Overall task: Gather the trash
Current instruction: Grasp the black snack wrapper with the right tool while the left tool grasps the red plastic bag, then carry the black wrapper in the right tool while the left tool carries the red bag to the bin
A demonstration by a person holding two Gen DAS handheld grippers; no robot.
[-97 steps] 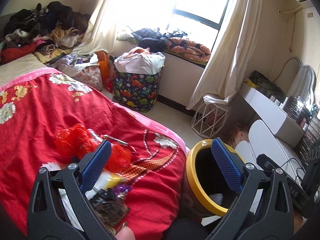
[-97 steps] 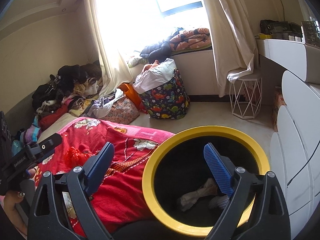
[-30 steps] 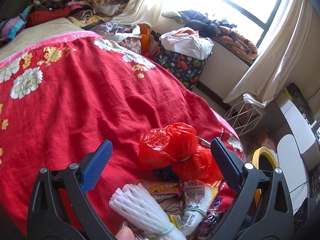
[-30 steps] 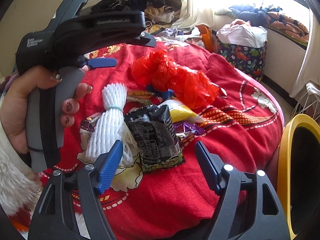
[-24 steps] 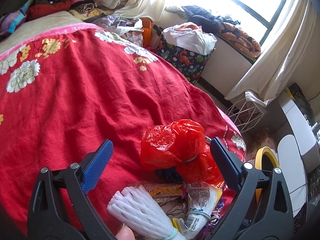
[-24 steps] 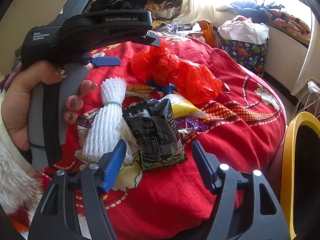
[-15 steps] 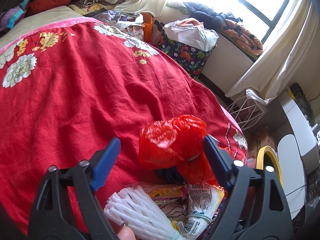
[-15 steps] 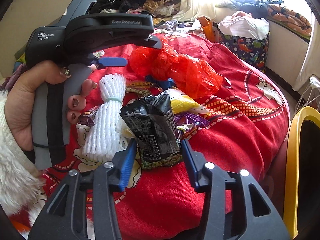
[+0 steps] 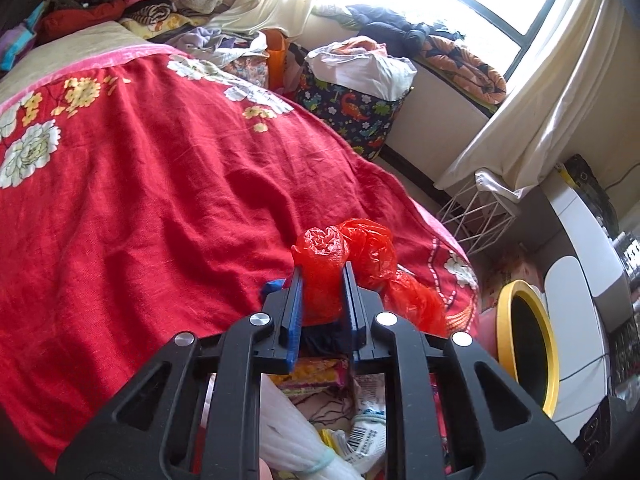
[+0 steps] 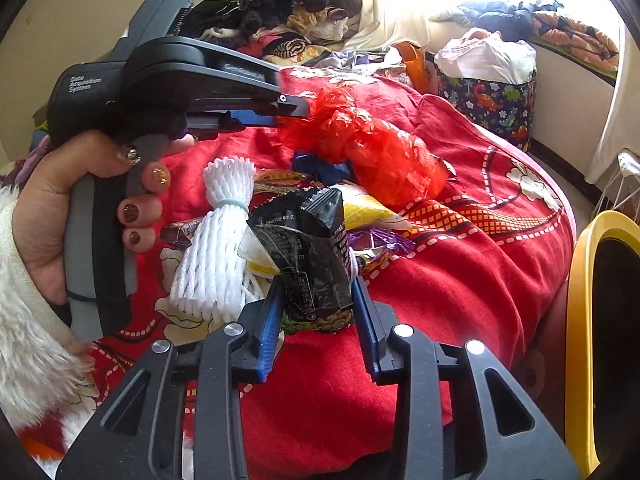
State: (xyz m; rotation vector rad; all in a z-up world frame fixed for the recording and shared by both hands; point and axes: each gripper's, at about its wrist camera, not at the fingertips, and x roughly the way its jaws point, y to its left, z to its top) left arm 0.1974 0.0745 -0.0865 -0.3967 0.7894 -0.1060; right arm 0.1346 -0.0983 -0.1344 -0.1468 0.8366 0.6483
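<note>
L gripper (image 9: 322,276) tilted dwn, closing on red bag (image 9: 360,256) | R gripper (image 10: 318,300) closing on black wrapper (image 10: 308,256)

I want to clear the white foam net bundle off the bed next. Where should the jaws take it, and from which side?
Probably at the waist of the white foam net bundle, where a pale green band cinches it narrow. It lies flat on the red bedspread, so come down from above, jaws straddling the band across its length. Its left flank is free; the black snack packet crowds the right.

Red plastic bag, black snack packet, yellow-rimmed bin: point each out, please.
red plastic bag (image 9: 320,276), left wrist view, bunched part between the fingers
black snack packet (image 10: 316,256), right wrist view, front face
yellow-rimmed bin (image 9: 549,364), left wrist view, yellow rim
</note>
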